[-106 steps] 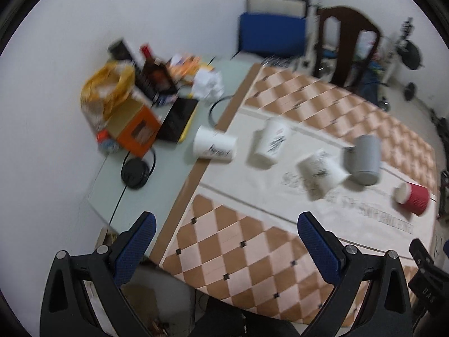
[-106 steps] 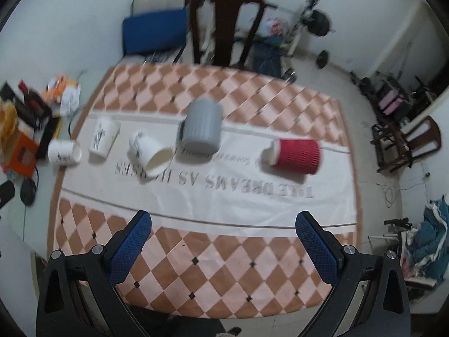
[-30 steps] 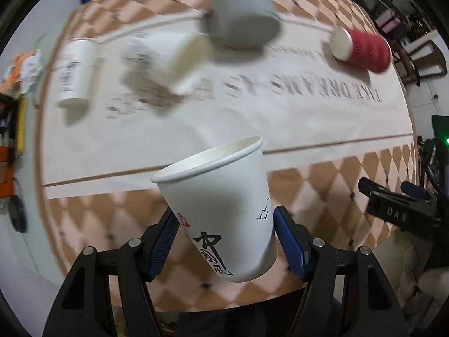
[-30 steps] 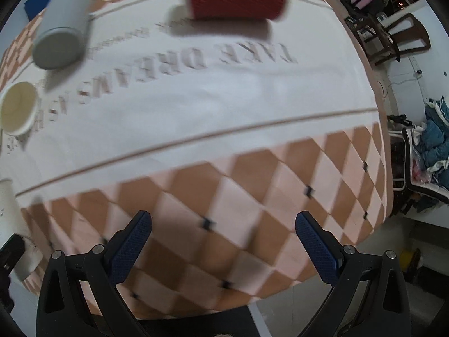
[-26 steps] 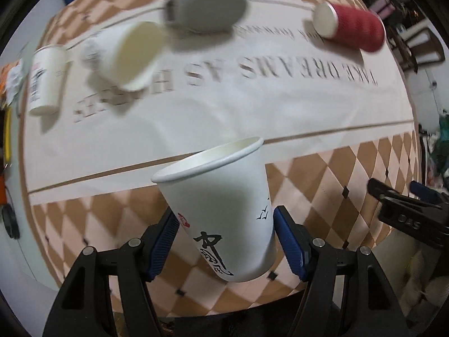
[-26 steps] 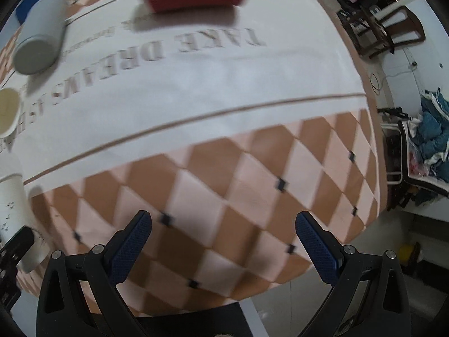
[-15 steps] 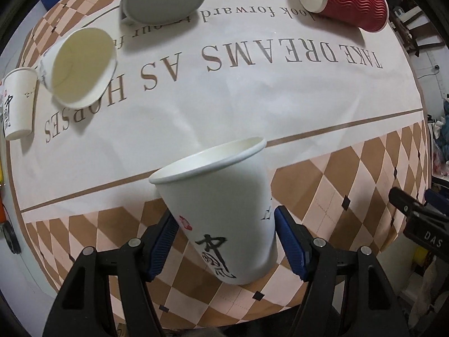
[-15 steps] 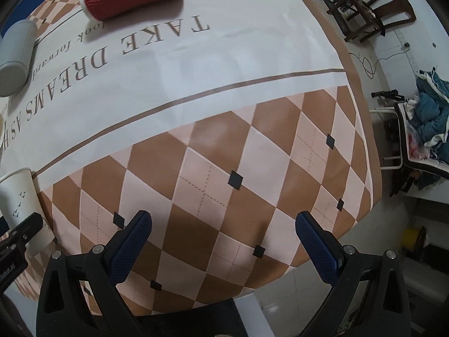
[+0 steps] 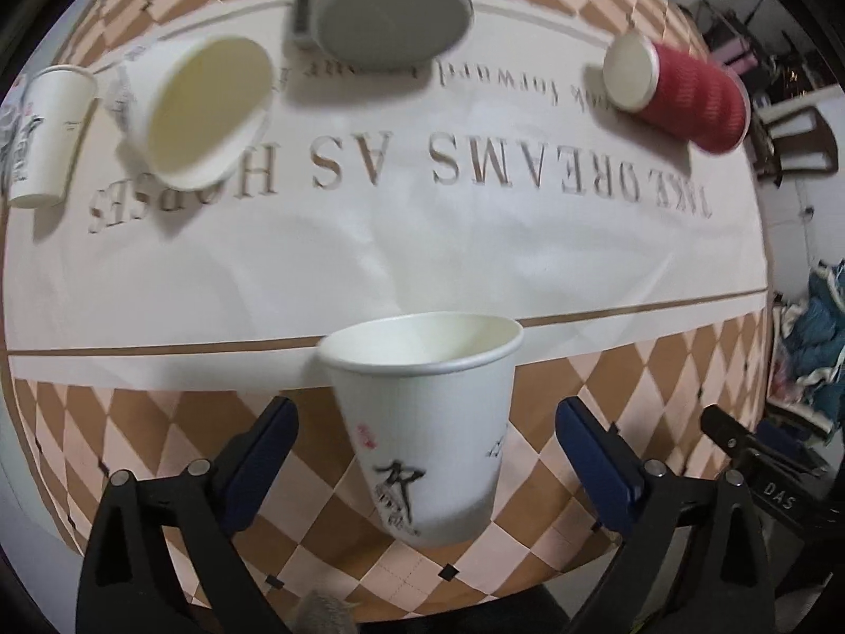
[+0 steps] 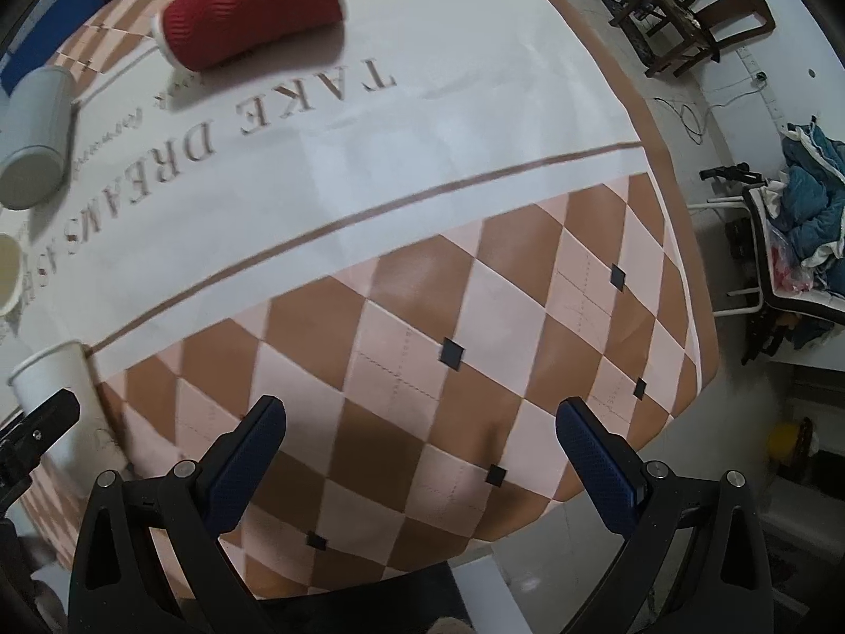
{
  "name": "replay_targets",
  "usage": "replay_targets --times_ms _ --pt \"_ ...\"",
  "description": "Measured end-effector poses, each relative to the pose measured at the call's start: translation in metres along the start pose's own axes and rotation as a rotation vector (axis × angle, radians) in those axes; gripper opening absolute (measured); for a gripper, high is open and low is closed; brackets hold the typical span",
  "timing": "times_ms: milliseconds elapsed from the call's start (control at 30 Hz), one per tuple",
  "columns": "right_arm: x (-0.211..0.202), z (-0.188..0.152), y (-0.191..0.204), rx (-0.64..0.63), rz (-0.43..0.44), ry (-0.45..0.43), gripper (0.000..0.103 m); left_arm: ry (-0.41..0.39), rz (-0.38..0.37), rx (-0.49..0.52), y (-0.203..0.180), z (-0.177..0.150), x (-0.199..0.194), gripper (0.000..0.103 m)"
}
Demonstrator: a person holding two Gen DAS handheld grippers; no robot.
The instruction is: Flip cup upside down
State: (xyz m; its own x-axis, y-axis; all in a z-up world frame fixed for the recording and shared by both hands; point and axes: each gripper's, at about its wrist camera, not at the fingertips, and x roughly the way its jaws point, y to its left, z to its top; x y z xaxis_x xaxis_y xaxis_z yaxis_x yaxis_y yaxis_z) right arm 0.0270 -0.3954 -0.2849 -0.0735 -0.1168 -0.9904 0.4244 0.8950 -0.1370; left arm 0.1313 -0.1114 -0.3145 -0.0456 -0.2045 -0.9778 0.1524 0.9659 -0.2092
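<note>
A red ribbed cup [image 9: 686, 98] and a grey cup [image 9: 388, 0] lie on the lettered tablecloth [image 9: 475, 248].

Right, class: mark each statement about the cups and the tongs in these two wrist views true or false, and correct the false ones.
1. The white paper cup between the left tongs has its mouth facing up. True.
2. The left tongs are clamped on that cup. False: they are open, with a gap on each side of the cup.
3. The red cup lies on its side on the cloth. True.
4. The right tongs hold the grey cup. False: they are open and empty; the grey cup lies far off on the cloth.
</note>
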Motion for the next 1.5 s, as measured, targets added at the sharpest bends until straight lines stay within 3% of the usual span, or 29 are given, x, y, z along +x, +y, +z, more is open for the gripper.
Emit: replay_targets --times_ms 167,233,300,433,600,767,867,1000,1100,1167,1300,1500 --pt "-0.030 -0.002 0.024 -0.119 0.068 -0.060 0.103 -0.108 -0.022 -0.061 0.014 -0.018 -0.058 0.100" --pt "-0.051 -0.008 0.047 -0.284 0.061 -0.107 0.103 -0.163 0.014 -0.088 0.014 -0.028 -0.077 0.100" --pt "-0.070 -0.015 0.077 -0.502 0.032 -0.151 0.103 -0.205 0.122 -0.100 0.019 -0.040 -0.089 0.100" --pt "-0.094 -0.058 0.154 -1.079 -0.185 -0.303 0.103 -0.218 0.281 -0.122 0.036 -0.063 -0.073 0.100" --pt "-0.063 -0.120 0.216 -1.772 -0.503 -0.471 0.093 -0.109 0.310 -0.198 0.075 -0.094 -0.021 0.100" --pt "-0.018 -0.152 0.216 -2.357 -0.785 -0.598 0.089 -0.063 0.312 -0.213 0.088 -0.109 0.007 0.100" --pt "-0.001 -0.162 0.216 -2.587 -0.886 -0.657 0.089 -0.063 0.292 -0.231 0.095 -0.112 0.014 0.100" --pt "0.017 -0.160 0.219 -2.783 -0.981 -0.680 0.083 -0.068 0.281 -0.243 0.105 -0.113 0.017 0.100" --pt "0.037 -0.154 0.219 -2.858 -1.049 -0.643 0.068 -0.074 0.280 -0.244 0.116 -0.112 0.018 0.100" --pt "0.042 -0.150 0.220 -2.884 -1.072 -0.693 0.068 -0.079 0.280 -0.250 0.124 -0.111 0.017 0.100" --pt "0.033 -0.141 0.236 -2.849 -1.009 -0.663 0.067 -0.088 0.284 -0.253 0.133 -0.105 0.014 0.100" --pt "0.012 -0.127 0.269 -2.686 -0.895 -0.594 0.066 -0.101 0.300 -0.240 0.146 -0.100 0.007 0.100"
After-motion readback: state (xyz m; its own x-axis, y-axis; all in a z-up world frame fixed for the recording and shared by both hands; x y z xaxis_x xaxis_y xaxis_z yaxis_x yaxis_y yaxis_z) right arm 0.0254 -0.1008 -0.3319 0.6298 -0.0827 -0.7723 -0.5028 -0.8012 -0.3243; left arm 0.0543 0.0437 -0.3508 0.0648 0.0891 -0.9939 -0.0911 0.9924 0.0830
